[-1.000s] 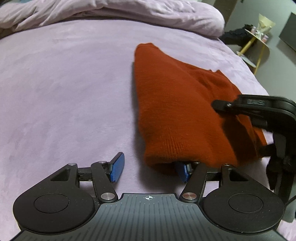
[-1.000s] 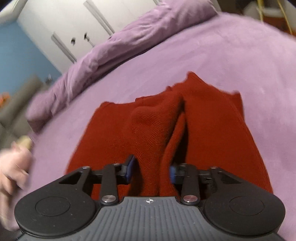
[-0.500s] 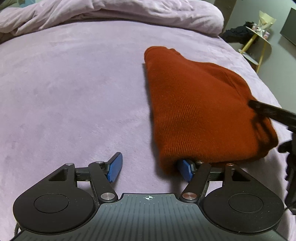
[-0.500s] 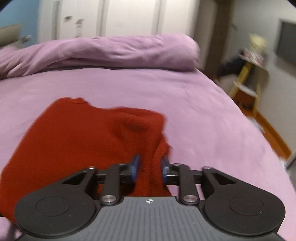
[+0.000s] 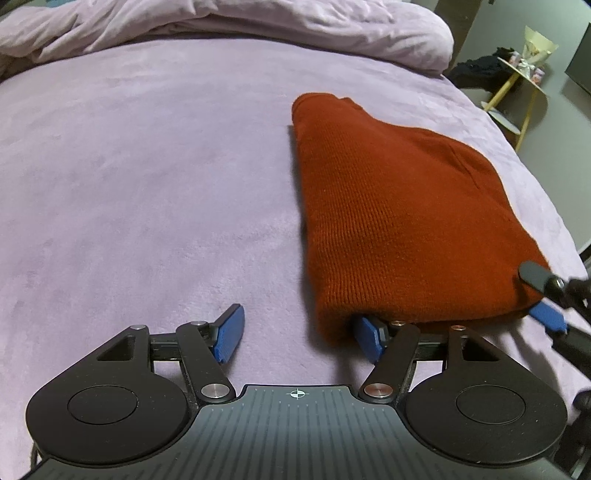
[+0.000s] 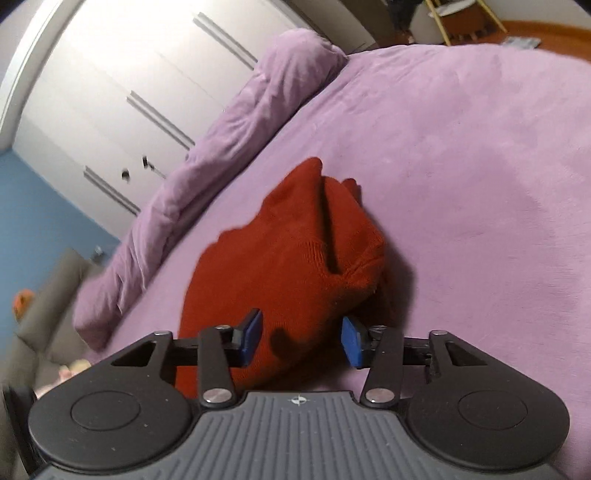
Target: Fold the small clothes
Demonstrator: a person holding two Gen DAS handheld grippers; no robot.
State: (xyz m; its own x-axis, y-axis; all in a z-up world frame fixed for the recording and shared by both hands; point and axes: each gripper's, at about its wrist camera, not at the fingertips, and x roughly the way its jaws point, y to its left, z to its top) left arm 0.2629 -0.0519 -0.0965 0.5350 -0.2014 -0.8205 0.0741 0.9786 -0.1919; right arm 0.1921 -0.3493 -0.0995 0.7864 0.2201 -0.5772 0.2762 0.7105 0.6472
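Note:
A rust-red knitted garment (image 5: 399,221) lies folded on the purple bed cover (image 5: 147,184). My left gripper (image 5: 299,332) is open at the garment's near left corner; its right fingertip (image 5: 369,338) sits under the garment's edge, its left fingertip (image 5: 231,332) on bare cover. In the right wrist view the garment (image 6: 295,266) lies between the wide-apart fingers of my open right gripper (image 6: 301,338). The right gripper also shows at the garment's near right corner in the left wrist view (image 5: 546,299).
A rumpled purple duvet (image 5: 258,22) lies along the bed's far end, also in the right wrist view (image 6: 221,147). A yellow-legged side table (image 5: 524,74) stands beyond the bed's right edge. White wardrobe doors (image 6: 129,92) stand behind the bed.
The right gripper, shut on the red fabric before, has opened and let the garment down flat. The folded garment has settled on the bed. The left gripper stays open.

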